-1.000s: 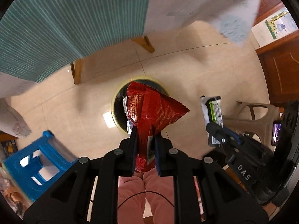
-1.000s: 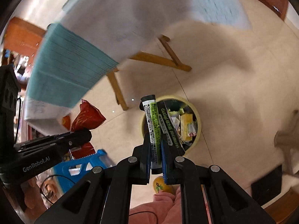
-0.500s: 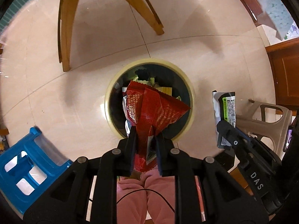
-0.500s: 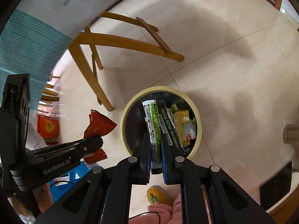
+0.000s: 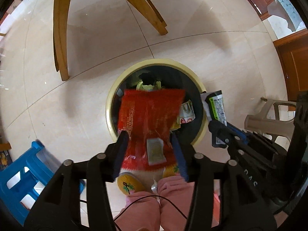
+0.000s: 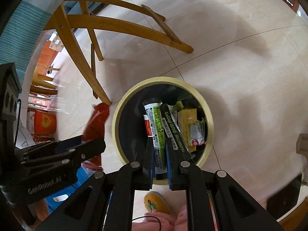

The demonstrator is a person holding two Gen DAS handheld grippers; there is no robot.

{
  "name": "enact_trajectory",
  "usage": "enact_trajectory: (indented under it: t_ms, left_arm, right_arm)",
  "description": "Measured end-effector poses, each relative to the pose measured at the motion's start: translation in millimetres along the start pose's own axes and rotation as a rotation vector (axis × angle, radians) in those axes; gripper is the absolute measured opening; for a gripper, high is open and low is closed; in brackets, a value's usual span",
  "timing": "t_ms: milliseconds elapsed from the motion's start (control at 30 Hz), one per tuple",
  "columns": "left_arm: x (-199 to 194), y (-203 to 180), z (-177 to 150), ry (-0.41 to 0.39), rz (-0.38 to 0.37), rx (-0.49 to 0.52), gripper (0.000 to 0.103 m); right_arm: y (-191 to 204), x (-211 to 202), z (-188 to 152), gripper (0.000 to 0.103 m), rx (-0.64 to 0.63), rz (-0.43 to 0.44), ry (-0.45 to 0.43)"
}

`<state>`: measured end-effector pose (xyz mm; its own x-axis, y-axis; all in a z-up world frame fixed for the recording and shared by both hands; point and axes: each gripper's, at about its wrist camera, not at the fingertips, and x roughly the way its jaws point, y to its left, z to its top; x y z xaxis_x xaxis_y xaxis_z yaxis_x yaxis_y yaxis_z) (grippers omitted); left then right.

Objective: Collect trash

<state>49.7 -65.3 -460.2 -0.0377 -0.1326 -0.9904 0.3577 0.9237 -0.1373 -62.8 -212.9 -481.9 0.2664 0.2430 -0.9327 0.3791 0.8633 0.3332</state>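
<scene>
While the left gripper (image 5: 149, 144) jaws have just released the red wrapper (image 5: 150, 115), the right gripper (image 6: 158, 163) clamps a green-and-black wrapper (image 6: 156, 130).

The bin (image 5: 199, 80) stood on the floor (image 5: 221, 48) before my feet, chair legs (image 5: 59, 38) behind it, a stool (image 5: 17, 181) to its left

The red wrapper (image 5: 150, 115) looked like glossy crinkled foil, the floor (image 5: 211, 44) polished tile, the chair legs (image 5: 59, 28) smooth varnished wood.
</scene>
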Motion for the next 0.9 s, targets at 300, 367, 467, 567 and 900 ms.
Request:
enact_trajectory:
  t_ms: [300, 367, 467, 567, 900]
  left_arm:
    - [-22, 13, -7, -0.045, 0.012, -0.048, 0.082]
    - [-31, 15, -9, -0.06, 0.022, -0.052, 0.082]
    - [-43, 17, -13, -0.081, 0.035, -0.06, 0.082]
    - [-55, 18, -17, -0.103, 0.041, -0.071, 0.082]
    - [-126, 12, -24, -0.15, 0.061, -0.112, 0.082]
  right_arm:
    - [7, 6, 13, 0.038, -0.023, 0.039, 0.007]
    - [8, 6, 14, 0.039, -0.018, 0.054, 0.007]
    - [8, 0, 12, 0.048, -0.017, 0.06, 0.002]
    - [8, -8, 12, 0.048, -0.013, 0.068, -0.004]
    - [26, -73, 23, 0.066, -0.036, 0.07, -0.019]
